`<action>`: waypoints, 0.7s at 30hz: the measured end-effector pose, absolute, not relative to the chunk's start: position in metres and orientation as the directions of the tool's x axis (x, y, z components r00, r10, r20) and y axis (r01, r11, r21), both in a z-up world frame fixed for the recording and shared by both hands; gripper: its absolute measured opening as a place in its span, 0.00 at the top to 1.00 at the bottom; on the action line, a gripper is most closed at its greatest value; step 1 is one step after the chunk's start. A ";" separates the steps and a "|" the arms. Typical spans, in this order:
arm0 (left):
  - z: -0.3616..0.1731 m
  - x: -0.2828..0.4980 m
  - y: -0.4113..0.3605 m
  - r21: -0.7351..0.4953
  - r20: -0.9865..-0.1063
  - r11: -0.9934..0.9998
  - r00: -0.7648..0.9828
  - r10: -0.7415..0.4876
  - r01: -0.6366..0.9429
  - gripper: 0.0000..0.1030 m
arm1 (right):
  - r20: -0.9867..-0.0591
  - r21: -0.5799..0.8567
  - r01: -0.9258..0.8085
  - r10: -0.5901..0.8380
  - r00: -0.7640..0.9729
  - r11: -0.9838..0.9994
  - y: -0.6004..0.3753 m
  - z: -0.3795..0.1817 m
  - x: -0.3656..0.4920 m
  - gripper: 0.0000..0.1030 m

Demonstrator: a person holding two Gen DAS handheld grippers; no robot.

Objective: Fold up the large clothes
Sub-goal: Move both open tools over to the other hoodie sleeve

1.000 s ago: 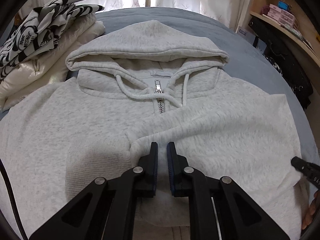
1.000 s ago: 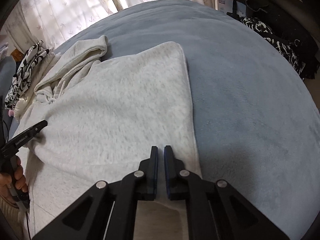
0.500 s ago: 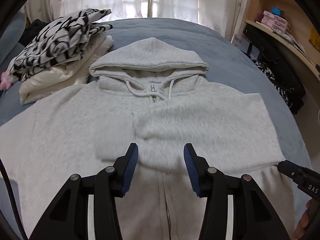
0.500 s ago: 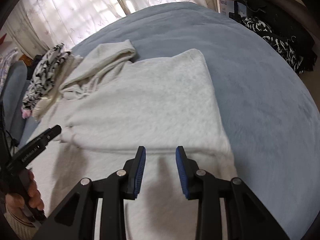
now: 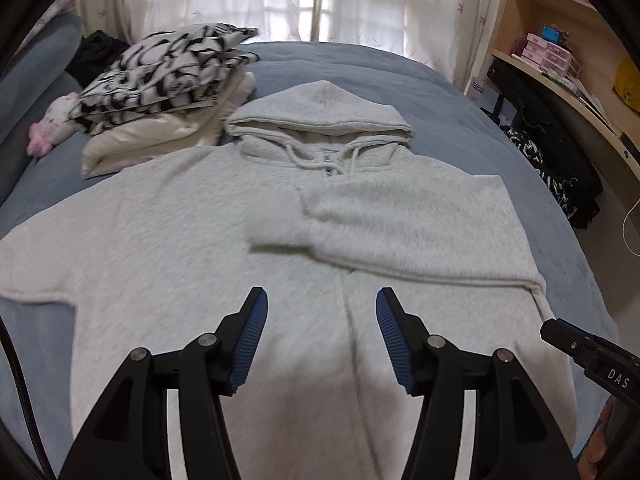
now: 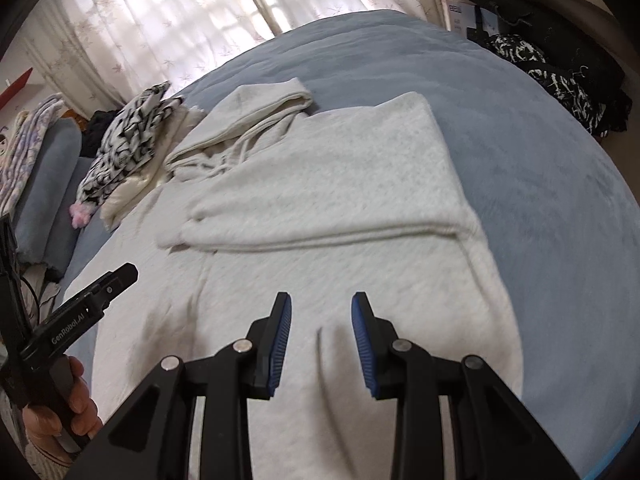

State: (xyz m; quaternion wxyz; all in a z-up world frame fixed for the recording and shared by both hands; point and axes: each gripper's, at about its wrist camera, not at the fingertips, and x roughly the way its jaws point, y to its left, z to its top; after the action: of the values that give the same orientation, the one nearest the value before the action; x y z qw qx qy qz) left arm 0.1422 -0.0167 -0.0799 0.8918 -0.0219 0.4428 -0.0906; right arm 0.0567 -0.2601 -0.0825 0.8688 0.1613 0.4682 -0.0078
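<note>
We see the pale grey hoodie [image 5: 192,264] spread flat across the blue bed [image 5: 460,100], filling the middle of both frames, one sleeve [image 5: 404,220] folded over its chest. Our left gripper [image 5: 320,320] has just been opening and hangs wide above it, empty. Our right gripper [image 6: 321,320] is narrowly parted, gripping nothing.

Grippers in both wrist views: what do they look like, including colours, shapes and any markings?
Both the left gripper and the right gripper are matte black, with angular linkage arms, silver pivot pins and ribbed blue pads. The left one's side reads "GenRobot.AI"; the right one's shows "DAS". A black cable runs by the left gripper.
</note>
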 end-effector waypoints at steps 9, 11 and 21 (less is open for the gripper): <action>-0.069 0.111 0.071 -0.121 -0.782 0.993 0.617 -0.089 -0.011 0.41 | -0.803 0.220 0.047 0.154 0.576 0.974 -0.198 -0.068 0.032 0.70; -0.067 0.106 0.099 -0.155 -0.779 0.986 0.621 -0.085 -0.059 0.31 | -0.794 0.192 0.004 0.153 0.589 0.981 -0.176 -0.061 0.034 0.70; -0.070 0.097 0.217 -0.241 -0.756 0.949 0.653 -0.053 -0.202 0.23 | -0.745 0.140 -0.136 0.195 0.638 0.981 -0.077 -0.042 0.056 0.70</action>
State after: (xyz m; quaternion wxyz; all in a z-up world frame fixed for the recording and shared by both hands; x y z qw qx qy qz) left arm 0.0970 0.2166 -0.0700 0.8960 -0.1537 0.4145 0.0416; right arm 0.0562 -0.0773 -0.0423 0.9044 0.0352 0.4153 0.0914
